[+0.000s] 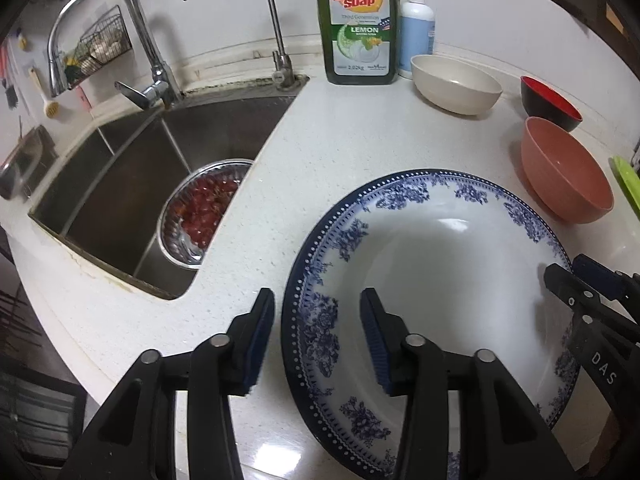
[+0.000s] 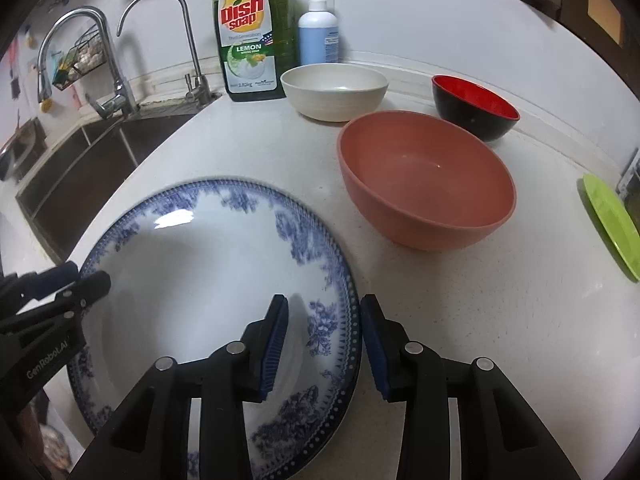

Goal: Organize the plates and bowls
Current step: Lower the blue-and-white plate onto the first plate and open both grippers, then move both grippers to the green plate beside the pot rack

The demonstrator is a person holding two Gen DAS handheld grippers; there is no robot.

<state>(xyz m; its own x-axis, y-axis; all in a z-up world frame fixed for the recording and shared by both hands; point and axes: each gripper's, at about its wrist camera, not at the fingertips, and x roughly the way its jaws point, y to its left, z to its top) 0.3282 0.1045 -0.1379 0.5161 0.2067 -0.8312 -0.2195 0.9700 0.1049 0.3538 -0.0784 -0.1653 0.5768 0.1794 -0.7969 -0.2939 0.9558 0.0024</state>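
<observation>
A blue-and-white floral plate lies on the white counter; it also shows in the right wrist view. My left gripper is open, its fingers straddling the plate's left rim. My right gripper is open, its fingers straddling the plate's right rim. A pink bowl, a cream bowl and a black bowl with red inside stand behind the plate. The pink bowl, cream bowl and black bowl also show in the left wrist view.
A steel sink with a metal strainer of red fruit lies left. Two faucets stand behind it. A dish soap bottle and a pump bottle stand at the wall. A green plate sits far right.
</observation>
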